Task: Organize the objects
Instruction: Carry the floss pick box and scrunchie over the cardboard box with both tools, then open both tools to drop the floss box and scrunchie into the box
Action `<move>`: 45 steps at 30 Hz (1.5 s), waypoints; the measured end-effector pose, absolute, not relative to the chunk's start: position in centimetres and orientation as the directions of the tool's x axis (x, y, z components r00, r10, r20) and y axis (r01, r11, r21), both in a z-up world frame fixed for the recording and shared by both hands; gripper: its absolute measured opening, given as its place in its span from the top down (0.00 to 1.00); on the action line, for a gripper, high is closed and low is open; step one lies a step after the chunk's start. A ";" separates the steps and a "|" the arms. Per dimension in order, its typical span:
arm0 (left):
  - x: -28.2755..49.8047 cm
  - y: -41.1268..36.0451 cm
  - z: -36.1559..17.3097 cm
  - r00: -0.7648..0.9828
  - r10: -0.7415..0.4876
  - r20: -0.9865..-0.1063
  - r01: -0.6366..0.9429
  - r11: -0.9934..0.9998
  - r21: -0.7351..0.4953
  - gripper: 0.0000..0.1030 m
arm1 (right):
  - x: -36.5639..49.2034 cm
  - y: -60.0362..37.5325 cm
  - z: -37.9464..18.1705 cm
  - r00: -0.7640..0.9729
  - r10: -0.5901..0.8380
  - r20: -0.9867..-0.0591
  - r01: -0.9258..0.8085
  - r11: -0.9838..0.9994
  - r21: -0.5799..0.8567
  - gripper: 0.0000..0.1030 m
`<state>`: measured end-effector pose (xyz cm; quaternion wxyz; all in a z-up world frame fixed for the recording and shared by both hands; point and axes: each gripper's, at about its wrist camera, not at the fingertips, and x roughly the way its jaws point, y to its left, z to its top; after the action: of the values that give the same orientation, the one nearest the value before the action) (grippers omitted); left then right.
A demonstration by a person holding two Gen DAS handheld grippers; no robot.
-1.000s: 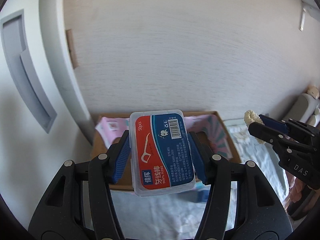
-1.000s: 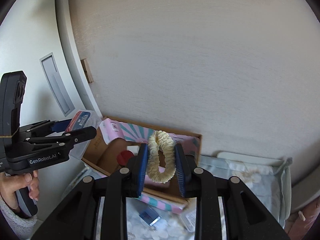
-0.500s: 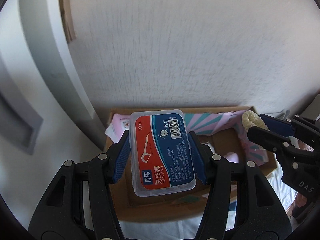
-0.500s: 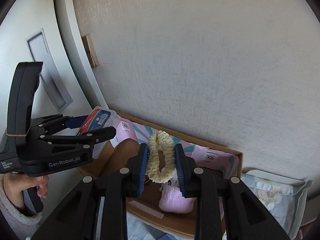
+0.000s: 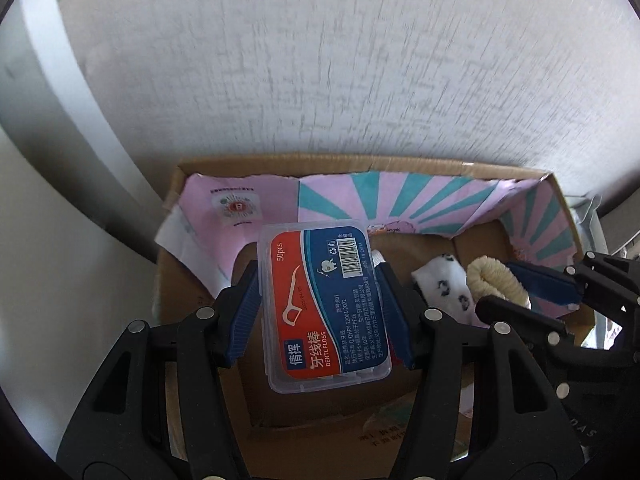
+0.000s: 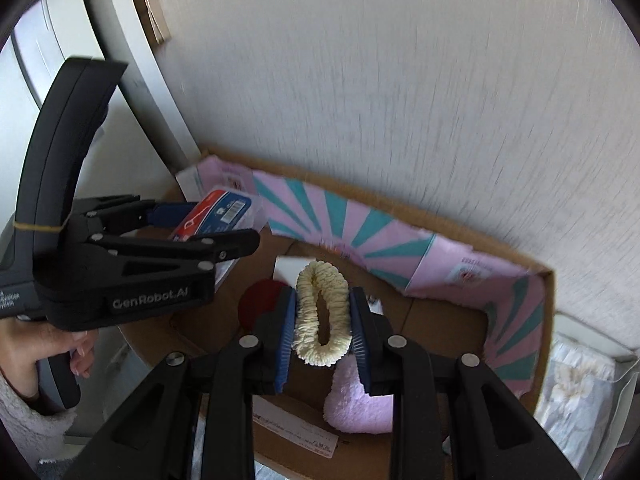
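One cardboard box (image 6: 520, 258) with pink cloth (image 6: 356, 404), spotted white cloth (image 5: 444, 284) inside.

Two grippers are showing: the left gripper (image 5: 320, 312) and the right gripper (image 6: 322, 320). One dental floss box (image 5: 324, 308) is sitting between the left gripper's pads, and one cream scrunchie (image 6: 322, 316) is sitting between the right gripper's pads. One cardboard box (image 6: 548, 320) is lying below them, and inside it are showing one pink fluffy item (image 6: 356, 400), one red round item (image 6: 260, 304), and one white spotted sock (image 5: 444, 284). One hand (image 6: 44, 356) is showing.
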<state>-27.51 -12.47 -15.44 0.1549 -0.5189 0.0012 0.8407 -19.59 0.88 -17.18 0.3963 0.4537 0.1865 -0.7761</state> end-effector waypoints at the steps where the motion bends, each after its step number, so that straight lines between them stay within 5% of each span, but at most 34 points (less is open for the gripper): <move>1: -27.6 -12.3 -15.5 -0.416 0.250 -0.874 -0.264 -0.953 -0.147 0.49 | -19.6 0.9 -17.4 -0.270 -0.442 -0.855 0.785 -0.616 0.071 0.76; 15: -28.7 -11.2 -14.5 -0.420 0.257 -0.871 -0.293 -0.946 -0.138 0.46 | -19.5 0.4 -17.5 -0.253 -0.434 -0.864 0.807 -0.588 0.059 0.75; 16: -28.9 -11.1 -14.4 -0.420 0.244 -0.874 -0.283 -0.950 -0.130 0.30 | -19.3 0.3 -17.4 -0.250 -0.438 -0.864 0.814 -0.578 0.058 0.71; 18: -29.1 -11.1 -14.3 -0.410 0.240 -0.880 -0.276 -0.952 -0.131 0.01 | -18.7 0.4 -17.3 -0.252 -0.441 -0.861 0.830 -0.556 0.041 0.32; 21: -29.3 -11.1 -14.0 -0.408 0.279 -0.869 -0.281 -0.944 -0.171 0.00 | -18.2 1.2 -17.4 -0.230 -0.451 -0.862 0.848 -0.527 0.049 0.02; 45: -25.3 -10.8 -7.6 -0.489 0.308 -0.817 -0.284 -0.941 -0.184 0.00 | -18.1 3.5 -13.4 -0.281 -0.493 -0.823 0.822 -0.566 0.058 0.02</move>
<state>-25.32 -10.79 -7.62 0.1716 -0.4757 -0.0122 0.8626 -18.06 3.55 -13.37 0.4234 0.4243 0.1937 -0.7766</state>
